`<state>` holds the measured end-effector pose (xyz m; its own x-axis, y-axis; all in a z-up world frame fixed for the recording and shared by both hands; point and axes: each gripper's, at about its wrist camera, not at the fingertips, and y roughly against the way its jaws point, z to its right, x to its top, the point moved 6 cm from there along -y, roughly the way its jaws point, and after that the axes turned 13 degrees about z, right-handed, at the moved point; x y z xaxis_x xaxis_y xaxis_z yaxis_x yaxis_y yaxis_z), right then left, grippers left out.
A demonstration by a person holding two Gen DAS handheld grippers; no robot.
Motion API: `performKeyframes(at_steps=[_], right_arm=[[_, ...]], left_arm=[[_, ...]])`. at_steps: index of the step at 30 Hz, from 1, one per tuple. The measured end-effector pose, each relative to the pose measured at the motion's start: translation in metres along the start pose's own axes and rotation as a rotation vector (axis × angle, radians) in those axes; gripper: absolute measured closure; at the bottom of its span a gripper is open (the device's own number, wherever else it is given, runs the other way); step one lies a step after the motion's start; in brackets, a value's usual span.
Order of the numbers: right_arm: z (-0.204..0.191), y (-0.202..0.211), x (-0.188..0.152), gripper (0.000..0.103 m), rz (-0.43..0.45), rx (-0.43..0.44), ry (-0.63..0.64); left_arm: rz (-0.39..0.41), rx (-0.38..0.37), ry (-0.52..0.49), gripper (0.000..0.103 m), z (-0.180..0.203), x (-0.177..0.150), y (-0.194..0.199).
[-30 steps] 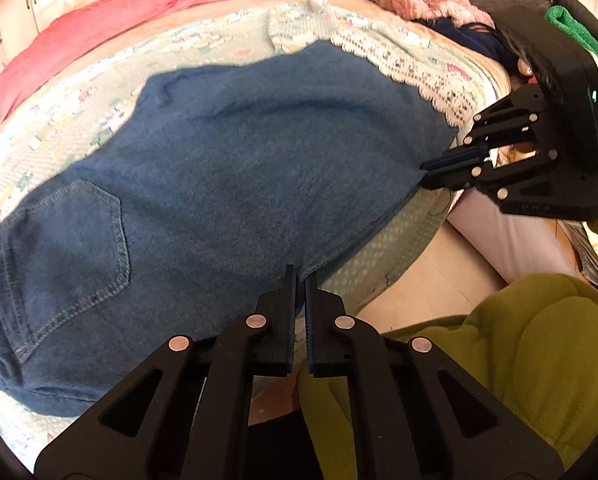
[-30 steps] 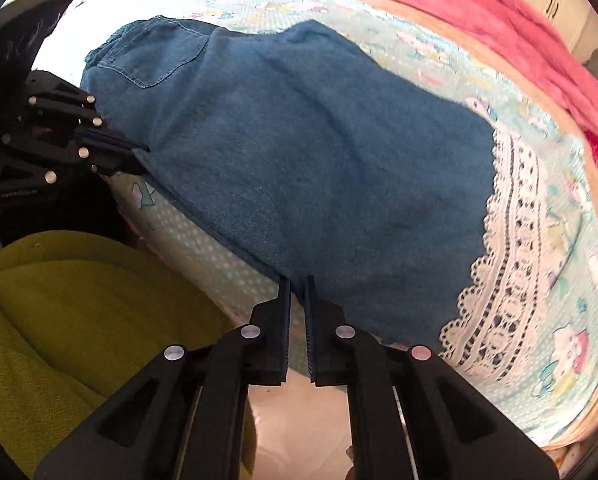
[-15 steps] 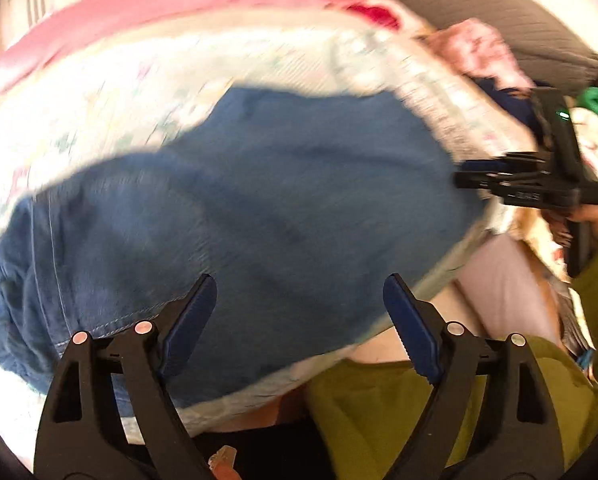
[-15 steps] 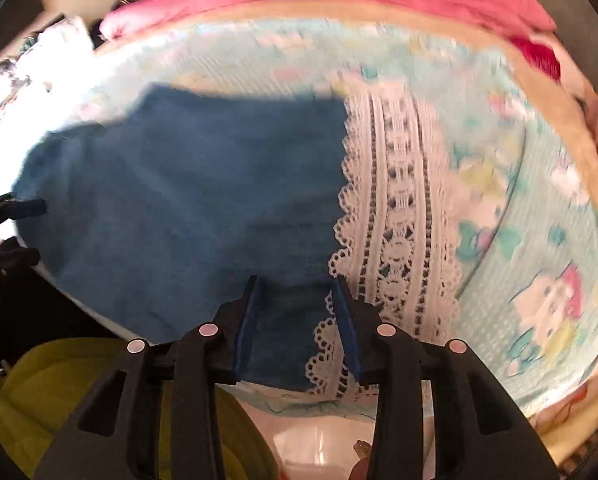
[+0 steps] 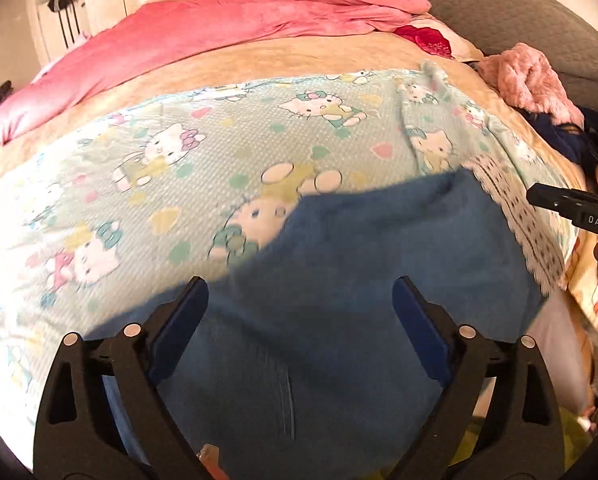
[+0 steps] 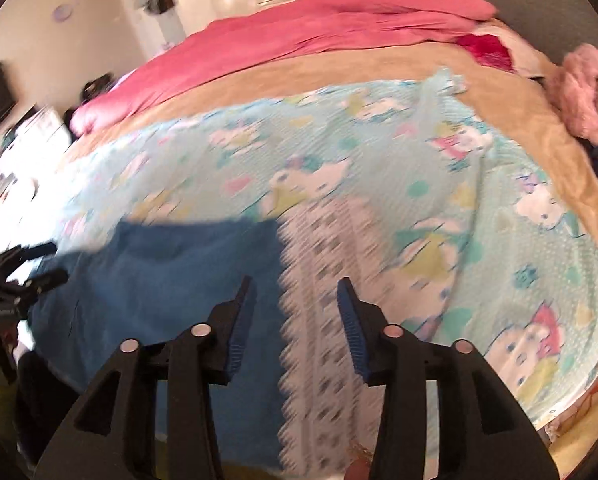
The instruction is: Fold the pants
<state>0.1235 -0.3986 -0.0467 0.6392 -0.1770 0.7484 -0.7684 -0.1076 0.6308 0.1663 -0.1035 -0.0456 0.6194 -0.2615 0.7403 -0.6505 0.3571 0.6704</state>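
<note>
The pants [image 5: 379, 300], a blue denim pair, were seen laid flat on the near part of the bed [image 5: 299, 56], spread over a cartoon-print blanket [image 5: 219, 152] and directly beneath and ahead of both claws. The left claw [image 5: 299, 312] was held released, its jaws having just been opened wide, with nothing pinched between them; denim was seen only below the gap. The right claw [image 6: 295, 312] was likewise released, its jaws having just been opened part-way, and was poised over the line where the denim met the blanket's white lace trim [image 6: 323, 320], which ran ahead of and under it. No cloth was gripped by either claw.

The step in hand was judged to be the letting-go after 1 fold: the cloth appeared to have been set down and both claws freed above it. How many folds remained could not be told, since the near edge of the pants was hidden under the claws and the right wrist view was blurred.

The next move was judged to call for a fresh grasp: 2 edges or corners of the denim would have to be pinched without the blanket being caught, lifted together and carried across. A pink quilt [image 5: 219, 28] lay well beyond the claws, clear of the work.
</note>
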Motion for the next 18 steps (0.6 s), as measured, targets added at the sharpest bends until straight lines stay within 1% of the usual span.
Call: performKeyframes(at_steps=[2,4,5,6,9,11,12,13,14,15,17,18], right_arm=[[0.01,-0.007,0.011,0.059,0.004,0.006,-0.034],[0.019,-0.018,0.018,0.059,-0.004,0.002,-0.05],[0.021,-0.024,0.021,0.059,-0.012,0.004,-0.05],[0.022,-0.031,0.022,0.059,-0.023,0.009,-0.05],[0.028,-0.055,0.025,0.059,-0.062,0.022,-0.056],[0.031,-0.071,0.022,0.059,-0.093,0.027,-0.052],[0.033,-0.077,0.021,0.059,-0.105,0.028,-0.049],[0.034,-0.081,0.019,0.059,-0.112,0.027,-0.049],[0.033,-0.085,0.016,0.059,-0.125,0.041,-0.049],[0.033,-0.088,0.013,0.06,-0.129,0.052,-0.049],[0.033,-0.09,0.007,0.068,-0.126,0.067,-0.041],[0.032,-0.088,0.006,0.077,-0.112,0.089,-0.038]], left_arm=[[-0.029,-0.002,0.029,0.017,-0.006,0.006,-0.016],[-0.051,0.004,0.056,0.025,-0.015,0.009,-0.033],[-0.059,-0.002,0.062,0.033,-0.016,0.01,-0.041],[-0.068,-0.012,0.065,0.036,-0.018,0.009,-0.049],[-0.082,-0.059,0.089,0.036,-0.017,0.008,-0.068],[-0.091,-0.115,0.116,0.036,-0.014,0.008,-0.08],[-0.097,-0.127,0.126,0.041,-0.012,0.007,-0.085],[-0.107,-0.14,0.134,0.05,-0.01,0.004,-0.09],[-0.112,-0.149,0.136,0.077,-0.007,0.004,-0.093],[-0.116,-0.162,0.137,0.099,-0.004,0.003,-0.095],[-0.109,-0.186,0.152,0.1,-0.003,0.005,-0.092],[-0.104,-0.19,0.158,0.102,-0.004,0.006,-0.091]])
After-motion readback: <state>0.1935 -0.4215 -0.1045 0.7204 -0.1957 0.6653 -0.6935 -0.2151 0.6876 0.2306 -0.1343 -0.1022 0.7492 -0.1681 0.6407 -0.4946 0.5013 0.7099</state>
